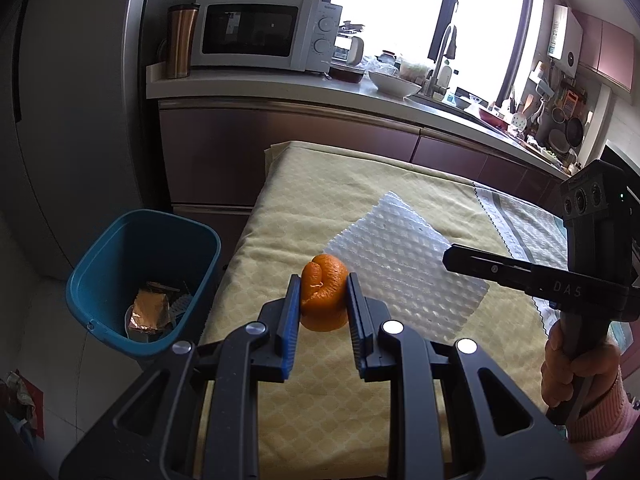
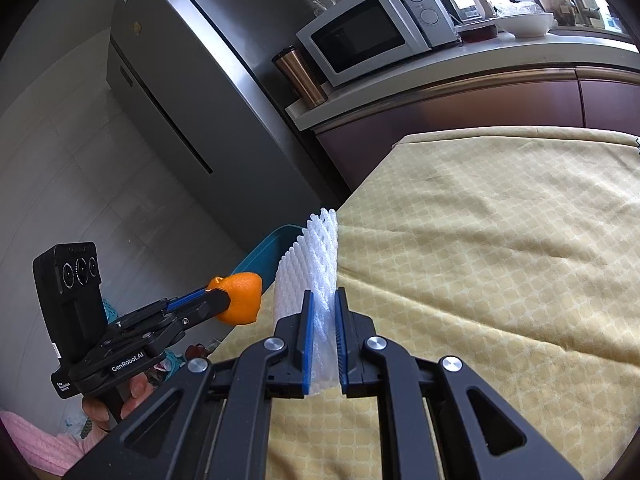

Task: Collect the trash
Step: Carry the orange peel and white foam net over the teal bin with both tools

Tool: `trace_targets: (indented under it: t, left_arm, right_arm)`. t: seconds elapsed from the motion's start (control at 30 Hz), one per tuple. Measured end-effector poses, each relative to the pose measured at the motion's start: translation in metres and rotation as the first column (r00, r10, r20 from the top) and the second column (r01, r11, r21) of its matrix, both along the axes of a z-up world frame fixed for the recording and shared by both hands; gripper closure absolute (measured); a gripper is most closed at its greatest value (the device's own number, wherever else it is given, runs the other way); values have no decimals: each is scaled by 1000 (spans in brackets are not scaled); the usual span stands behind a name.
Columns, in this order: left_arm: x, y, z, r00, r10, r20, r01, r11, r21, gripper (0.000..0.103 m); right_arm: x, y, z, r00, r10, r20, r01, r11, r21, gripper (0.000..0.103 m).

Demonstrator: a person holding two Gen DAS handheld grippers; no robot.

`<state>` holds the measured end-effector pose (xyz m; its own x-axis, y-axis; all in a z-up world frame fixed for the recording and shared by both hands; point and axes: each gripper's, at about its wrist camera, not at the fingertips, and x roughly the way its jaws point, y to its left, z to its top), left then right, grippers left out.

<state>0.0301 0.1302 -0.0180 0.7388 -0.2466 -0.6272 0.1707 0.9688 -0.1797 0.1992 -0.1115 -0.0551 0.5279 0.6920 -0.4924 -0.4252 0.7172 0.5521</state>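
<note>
The left gripper point(image 1: 323, 300), angled downward, clamps its blue pads on an orange peel point(image 1: 324, 292). To its right the right gripper point(image 2: 323, 344), held in a pink-sleeved hand point(image 1: 576, 372), pinches white foam netting point(image 2: 310, 268).

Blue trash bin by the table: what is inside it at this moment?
The blue trash bin holds a crumpled gold foil wrapper and a few pale scraps beside it. The near wall hides the rest of the bottom, so anything lying there cannot be seen.
</note>
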Motion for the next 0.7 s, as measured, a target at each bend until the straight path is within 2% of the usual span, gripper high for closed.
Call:
trace_targets:
  t: [0.7]
  left_arm:
    - [-5,17,2,999,52,8,-52,999,-6,81]
  right_arm:
    - [12,18,4,999,39,-3,-39,999,7,94]
